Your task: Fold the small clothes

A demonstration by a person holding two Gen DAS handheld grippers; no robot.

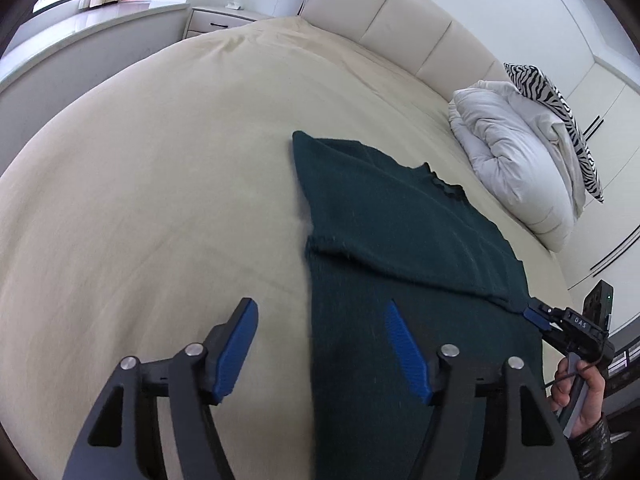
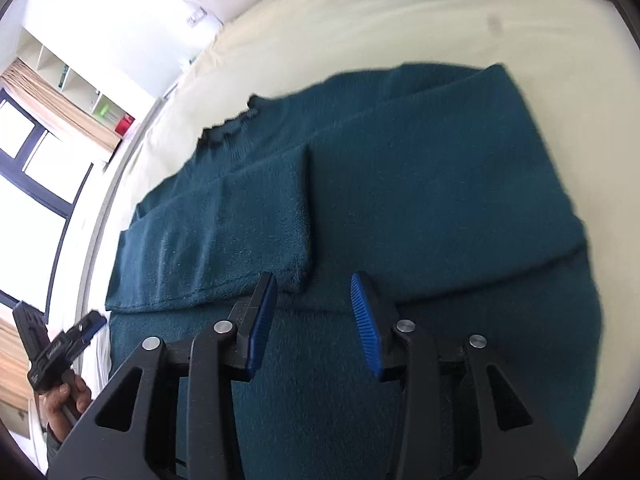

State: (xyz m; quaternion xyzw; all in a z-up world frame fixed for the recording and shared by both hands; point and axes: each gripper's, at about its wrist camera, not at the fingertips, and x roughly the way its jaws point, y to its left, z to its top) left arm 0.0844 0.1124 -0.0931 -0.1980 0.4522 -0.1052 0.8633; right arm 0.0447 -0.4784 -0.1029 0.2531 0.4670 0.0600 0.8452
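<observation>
1. Bedroom setting: a large bed (image 1: 140,184) covered by a cream sheet fills most of both views, with a padded cream headboard (image 1: 400,20) along its far edge and white walls beyond.
2. Window (image 2: 24,148) with dark frames and a tan curtain stands past the bed's left side in the right wrist view; a pale bedside cabinet (image 1: 220,20) sits at the bed's far left corner in the left wrist view.
3. White duvet (image 1: 516,160), bundled, lies at the head of the bed towards its right corner, with a zebra-print pillow (image 1: 560,120) resting against it.
4. Dark teal knitted sweater (image 1: 400,232) lies flat on the sheet towards the near edge of the bed, collar towards the headboard. One sleeve (image 2: 224,236) is folded across the body, its cuff end near the garment's middle.
5. Left gripper (image 1: 320,352) hangs above the sweater's left edge, jaws spread wide, one blue pad over bare sheet and the other over the knit; nothing is between them.
6. Right gripper (image 2: 314,324) hangs over the sweater just below the folded sleeve's cuff, jaws partly apart, pinching nothing. In the left wrist view its tips sit at the sweater's right edge.
7. A hand (image 1: 580,396) holds each gripper's handle.
</observation>
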